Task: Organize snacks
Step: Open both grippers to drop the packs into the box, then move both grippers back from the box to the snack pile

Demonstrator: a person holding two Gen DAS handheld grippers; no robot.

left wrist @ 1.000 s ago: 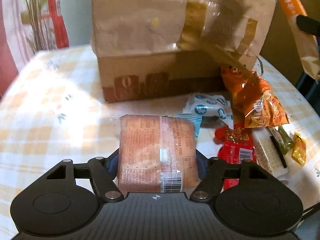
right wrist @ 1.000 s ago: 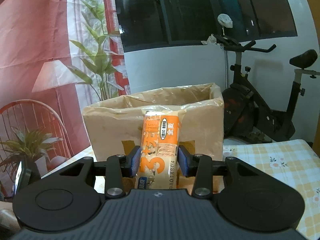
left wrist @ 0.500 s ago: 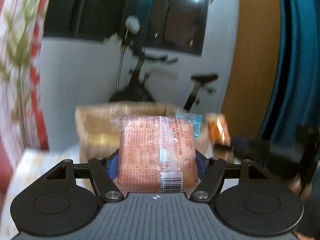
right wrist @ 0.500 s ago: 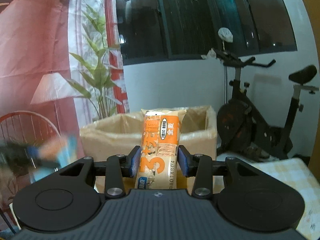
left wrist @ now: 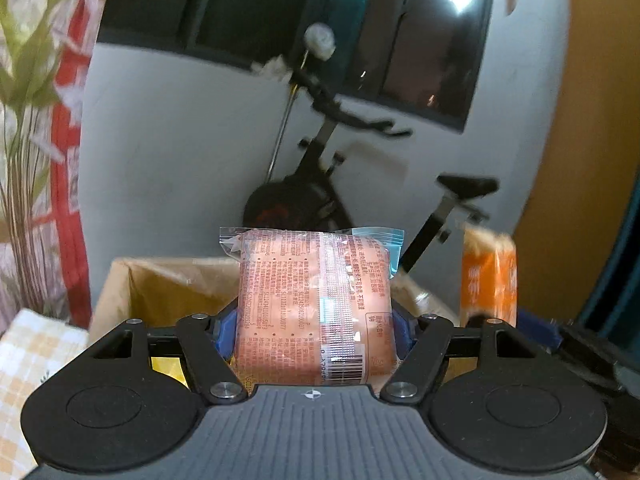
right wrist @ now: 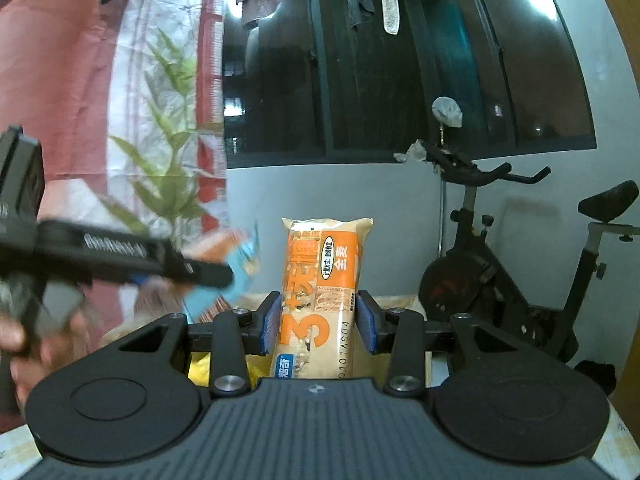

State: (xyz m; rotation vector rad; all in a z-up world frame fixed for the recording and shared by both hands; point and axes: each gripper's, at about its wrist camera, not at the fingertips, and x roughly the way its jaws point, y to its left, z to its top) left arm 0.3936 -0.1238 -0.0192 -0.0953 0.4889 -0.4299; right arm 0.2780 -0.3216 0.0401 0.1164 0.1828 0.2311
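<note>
I'm clamping the pink snack pack (left wrist: 316,304) in my left gripper (left wrist: 314,328) and the orange bread pack (right wrist: 320,300) in my right gripper (right wrist: 318,326), both hovering above the open cardboard box (left wrist: 160,292)

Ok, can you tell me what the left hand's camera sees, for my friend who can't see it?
The left gripper holds a pink snack packet upright over an open cardboard box. To the right, an orange snack packet shows, a bit blurry. Behind stand an exercise bike, a grey wall and a dark window.

Grey wall (right wrist: 400,200), dark window (right wrist: 400,80), exercise bike (right wrist: 500,272), bamboo-print curtain (right wrist: 168,100)
</note>
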